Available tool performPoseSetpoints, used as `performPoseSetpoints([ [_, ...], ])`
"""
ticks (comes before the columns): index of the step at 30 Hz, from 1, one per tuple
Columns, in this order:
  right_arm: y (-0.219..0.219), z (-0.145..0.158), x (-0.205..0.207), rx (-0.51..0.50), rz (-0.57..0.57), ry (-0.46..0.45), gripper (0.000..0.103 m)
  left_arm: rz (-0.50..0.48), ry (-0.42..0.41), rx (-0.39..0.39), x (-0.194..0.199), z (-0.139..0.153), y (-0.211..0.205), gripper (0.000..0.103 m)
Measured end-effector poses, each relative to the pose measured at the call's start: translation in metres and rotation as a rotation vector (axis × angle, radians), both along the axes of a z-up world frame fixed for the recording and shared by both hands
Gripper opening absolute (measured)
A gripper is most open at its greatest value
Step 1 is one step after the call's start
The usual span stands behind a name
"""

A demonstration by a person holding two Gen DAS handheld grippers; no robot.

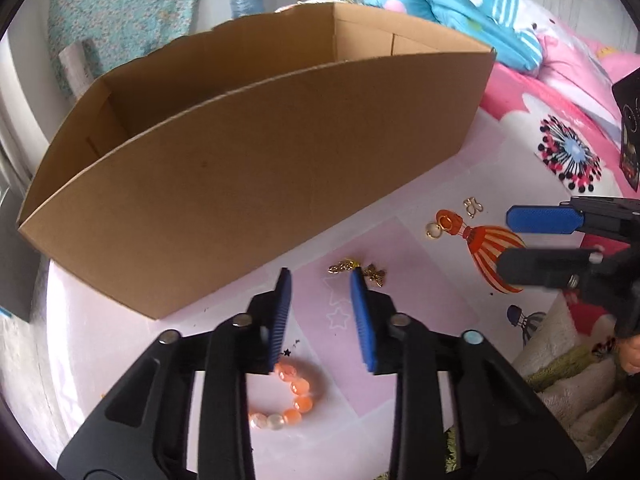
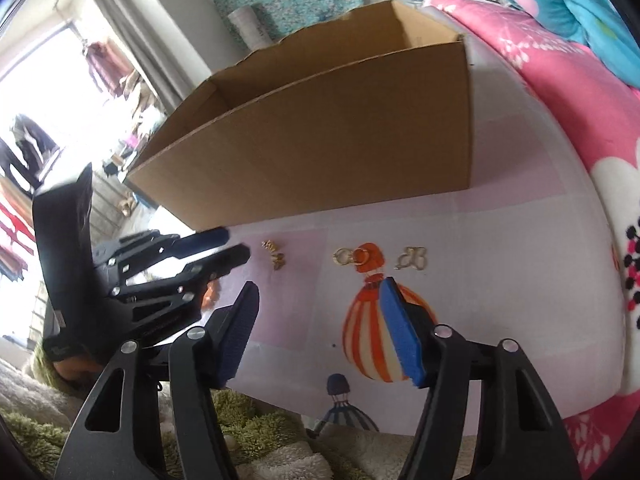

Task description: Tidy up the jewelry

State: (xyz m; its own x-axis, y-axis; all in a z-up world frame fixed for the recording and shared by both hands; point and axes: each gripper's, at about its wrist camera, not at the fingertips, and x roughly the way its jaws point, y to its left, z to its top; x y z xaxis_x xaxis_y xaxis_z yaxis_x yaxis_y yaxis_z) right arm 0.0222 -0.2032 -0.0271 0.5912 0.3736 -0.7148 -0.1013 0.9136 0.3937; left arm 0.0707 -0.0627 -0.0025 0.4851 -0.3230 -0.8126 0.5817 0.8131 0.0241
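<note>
You are holding both grippers, left gripper (image 1: 320,312) and right gripper (image 2: 320,332), open and empty; closing early risks nudging the gold charms (image 1: 356,272) aside.

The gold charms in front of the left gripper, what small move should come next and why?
Probably ease the left gripper forward and down so its open jaws straddle the gold charms. They lie loose on the mat just past its fingertips, nothing sits between the pads, and the cardboard box stands open behind.

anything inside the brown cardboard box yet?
Only bare inner walls of the brown cardboard box show in both views. Its tall front wall hides the floor, so contents cannot be told.
</note>
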Motion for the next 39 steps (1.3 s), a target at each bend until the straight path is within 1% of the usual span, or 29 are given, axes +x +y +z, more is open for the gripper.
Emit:
performPoseSetpoints([
  [3, 0.007, -0.002, 0.004, 0.000, 0.021, 0.010, 0.057, -0.030, 0.005, -0.004, 0.003, -0.002, -0.004, 0.025],
  [5, 0.010, -0.002, 0.005, 0.011, 0.029, 0.015, 0.057, -0.048, 0.008, 0.011, 0.006, -0.005, -0.007, 0.025],
  [9, 0.014, -0.004, 0.012, 0.005, 0.051, 0.027, 0.057, -0.066, 0.032, 0.002, 0.011, -0.007, -0.012, 0.025],
  [12, 0.016, -0.004, 0.015, -0.001, 0.056, 0.027, 0.057, -0.076, 0.039, 0.017, 0.014, -0.012, -0.015, 0.025],
  [14, 0.013, -0.005, 0.017, 0.003, 0.056, 0.029, 0.057, -0.081, 0.047, 0.009, 0.016, -0.011, -0.016, 0.024],
  [15, 0.012, -0.006, 0.018, 0.003, 0.055, 0.030, 0.057, -0.083, 0.054, 0.002, 0.017, -0.011, -0.015, 0.023],
  [17, 0.011, -0.006, 0.018, 0.003, 0.052, 0.028, 0.057, -0.084, 0.065, -0.015, 0.019, -0.012, -0.015, 0.016],
  [19, 0.011, -0.006, 0.018, 0.003, 0.048, 0.029, 0.057, -0.081, 0.071, -0.022, 0.019, -0.011, -0.013, 0.013],
  [21, 0.010, -0.006, 0.018, 0.004, 0.043, 0.031, 0.057, -0.078, 0.084, -0.034, 0.020, -0.011, -0.012, 0.007],
  [23, 0.011, -0.007, 0.017, 0.005, 0.040, 0.029, 0.057, -0.068, 0.109, -0.066, 0.022, -0.011, -0.006, 0.003],
  [28, 0.017, -0.005, 0.018, 0.005, 0.033, 0.023, 0.057, -0.028, 0.148, -0.133, 0.027, -0.012, 0.006, 0.001],
  [32, 0.023, -0.003, 0.018, -0.012, 0.041, 0.017, 0.057, 0.019, 0.166, -0.212, 0.030, -0.004, 0.026, 0.001],
  [36, 0.037, 0.000, 0.025, -0.045, 0.060, 0.000, 0.057, 0.055, 0.162, -0.222, 0.031, -0.004, 0.038, 0.001],
  [38, 0.046, 0.002, 0.029, -0.082, 0.078, -0.016, 0.049, 0.066, 0.168, -0.223, 0.031, -0.005, 0.042, 0.001],
  [39, 0.052, 0.002, 0.032, -0.112, 0.086, -0.026, 0.047, 0.071, 0.169, -0.220, 0.032, -0.005, 0.043, 0.001],
])
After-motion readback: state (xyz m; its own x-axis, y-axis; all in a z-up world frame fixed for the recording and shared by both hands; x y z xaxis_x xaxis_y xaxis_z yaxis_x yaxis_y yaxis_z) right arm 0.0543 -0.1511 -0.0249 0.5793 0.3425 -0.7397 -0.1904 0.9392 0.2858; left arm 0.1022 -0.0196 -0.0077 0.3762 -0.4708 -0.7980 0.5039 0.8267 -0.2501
